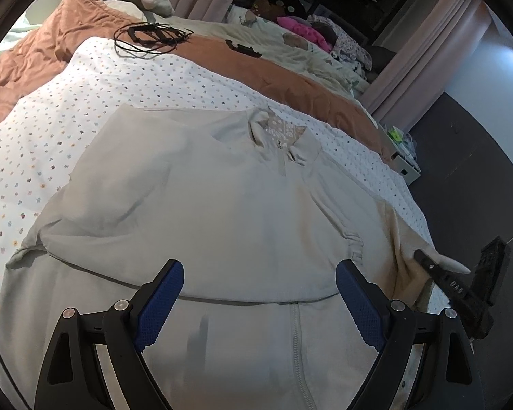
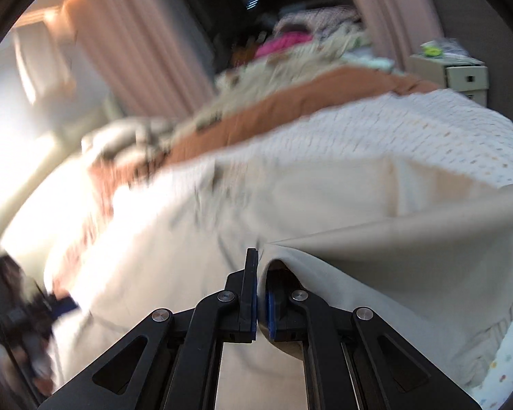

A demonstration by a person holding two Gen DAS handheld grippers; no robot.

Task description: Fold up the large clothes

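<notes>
The right claw is pinching a fold of the sleeve of the one pale zip-up top, which is lying front-up on the dotted sheet of the bed, while the left claw is hovering wide open and empty over its hem. The cloth is draping limply off the pinch, so I judge it soft, light and floppy, best taken at a cuff, shoulder seam or hem corner. I am counting one top and two claws.

Pale grey zip jacket front-up on bed, collar far, R sleeve lifted.
</notes>
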